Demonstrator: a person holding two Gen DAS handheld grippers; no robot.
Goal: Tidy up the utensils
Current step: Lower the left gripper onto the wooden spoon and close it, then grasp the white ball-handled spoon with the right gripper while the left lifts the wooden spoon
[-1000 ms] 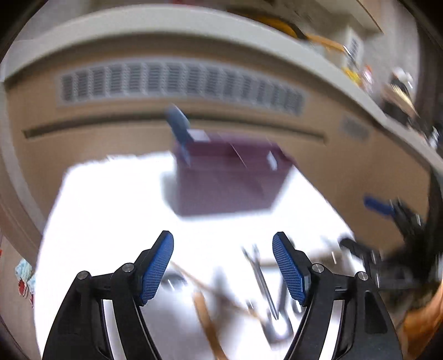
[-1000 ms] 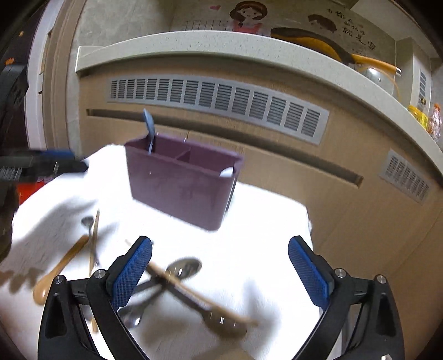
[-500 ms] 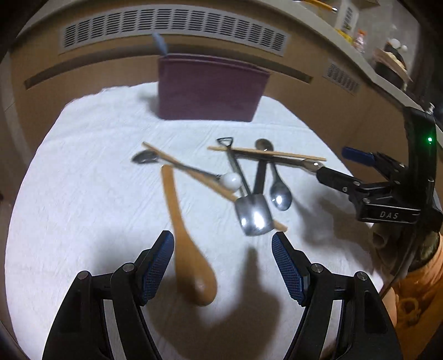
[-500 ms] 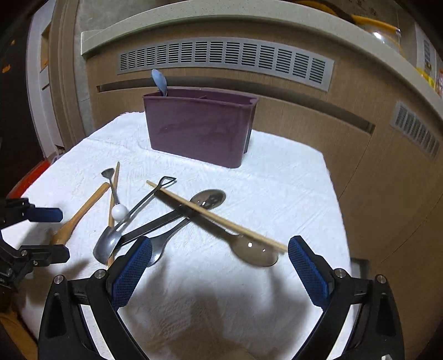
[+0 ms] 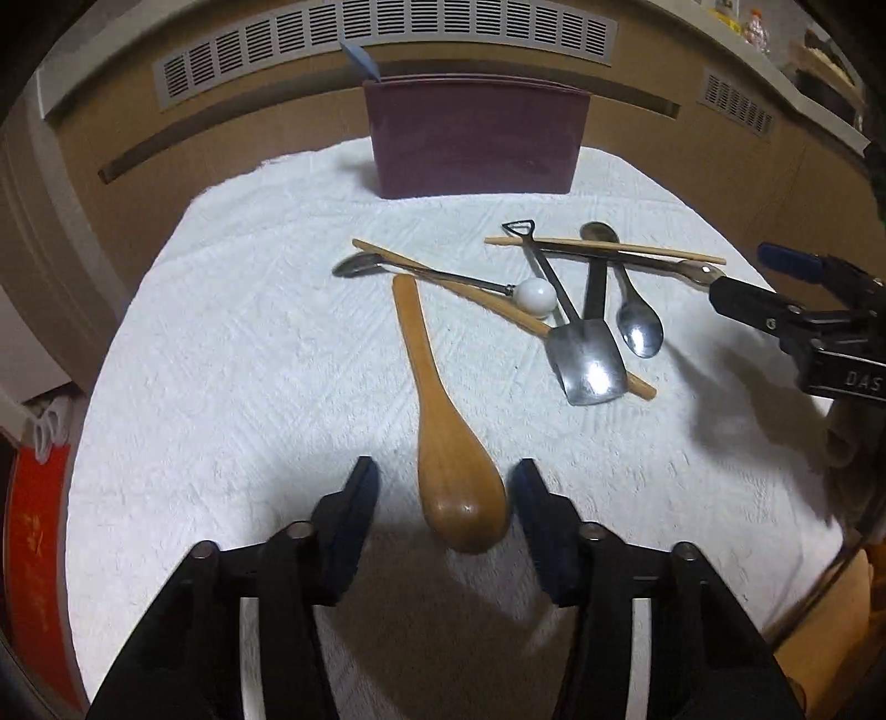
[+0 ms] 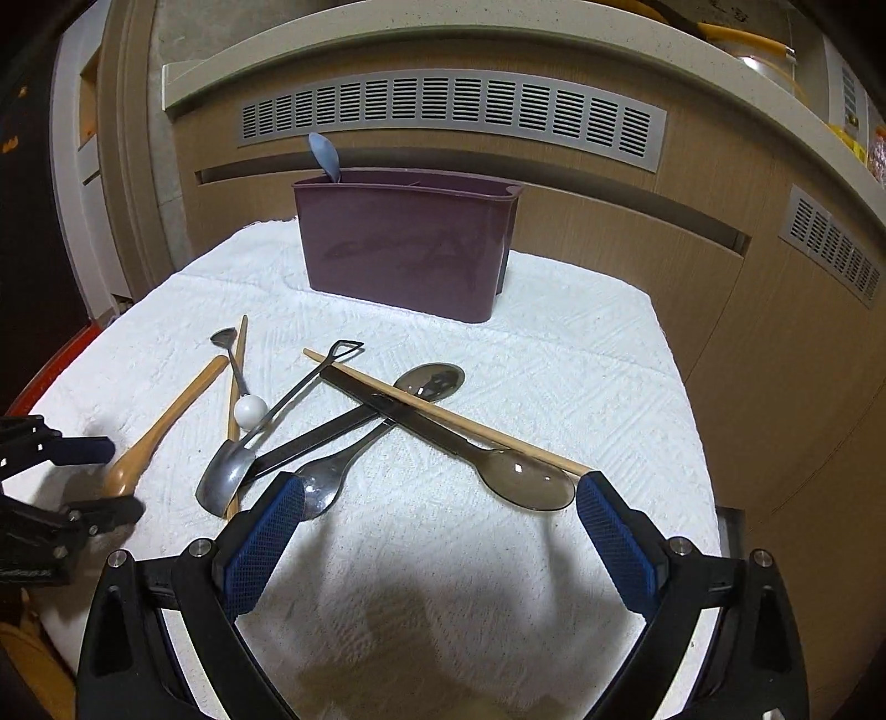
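Note:
A wooden spoon [image 5: 443, 421] lies on the white towel [image 5: 249, 360], its bowl between the open fingers of my left gripper [image 5: 446, 487]. It also shows in the right wrist view [image 6: 160, 426]. To its right lies a pile: a shovel-shaped metal spoon [image 5: 587, 354], a steel spoon [image 5: 637, 327], a ball-ended spoon [image 5: 531, 293] and chopsticks [image 5: 603, 249]. A purple utensil holder [image 5: 476, 141] stands at the back with a blue spoon [image 5: 360, 55] in it. My right gripper [image 6: 440, 504] is open, low over the towel, with a dark translucent spoon [image 6: 526, 482] near its right finger.
A wooden cabinet front with grey vent grilles [image 6: 454, 111] rises behind the table. A counter edge [image 6: 554, 39] runs above it. A red object [image 5: 33, 531] sits beyond the towel's left edge.
My left gripper has moved down and forward, so the wooden spoon's bowl now lies between its fingers, which have narrowed. My right gripper has come lower and closer to the pile.

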